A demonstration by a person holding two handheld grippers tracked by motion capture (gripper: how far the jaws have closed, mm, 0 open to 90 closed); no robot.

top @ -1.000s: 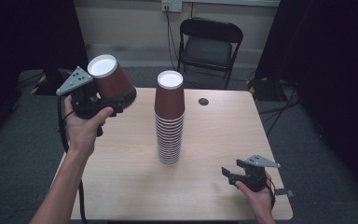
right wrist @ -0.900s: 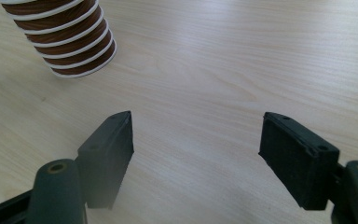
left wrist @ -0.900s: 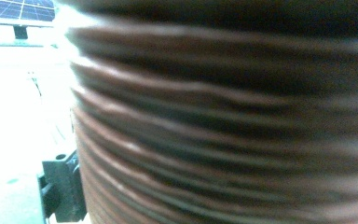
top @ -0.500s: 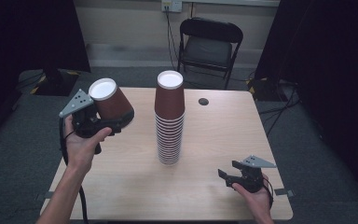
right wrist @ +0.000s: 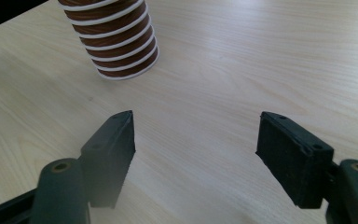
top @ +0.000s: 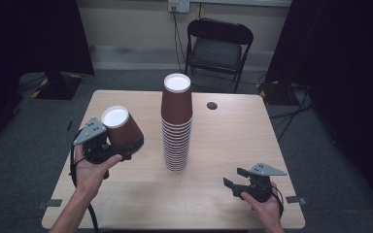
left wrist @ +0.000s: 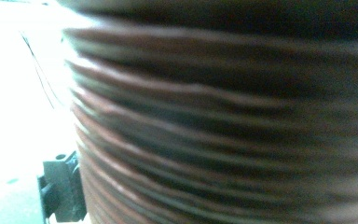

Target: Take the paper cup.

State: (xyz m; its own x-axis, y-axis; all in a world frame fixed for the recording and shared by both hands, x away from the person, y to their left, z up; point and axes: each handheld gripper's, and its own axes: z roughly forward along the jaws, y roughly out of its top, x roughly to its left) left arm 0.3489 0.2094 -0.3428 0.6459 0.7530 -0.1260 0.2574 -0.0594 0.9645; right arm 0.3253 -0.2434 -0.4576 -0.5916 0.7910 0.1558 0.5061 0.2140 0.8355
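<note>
Two grippers, near edge. Right gripper [top: 232,177] at 4 o'clock, jaws wide, empty. Left gripper [top: 124,148] at 8 o'clock, clamped on one tilted brown cup [top: 120,126]. One cup stack [top: 177,127] at centre, roughly fifteen, rims blurred. One chair [top: 217,46] at 12.

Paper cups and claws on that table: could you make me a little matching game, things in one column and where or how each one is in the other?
Things:
1. single brown cup
2. stack of cups
3. right claw
4. black folding chair

Place or state:
A. upside down in the middle of the table
B. beyond the table's far edge
C. open and empty, near the table's front right corner
D. tilted, held in the left claw

Pairs: 1-D, 2-A, 3-C, 4-B
</note>
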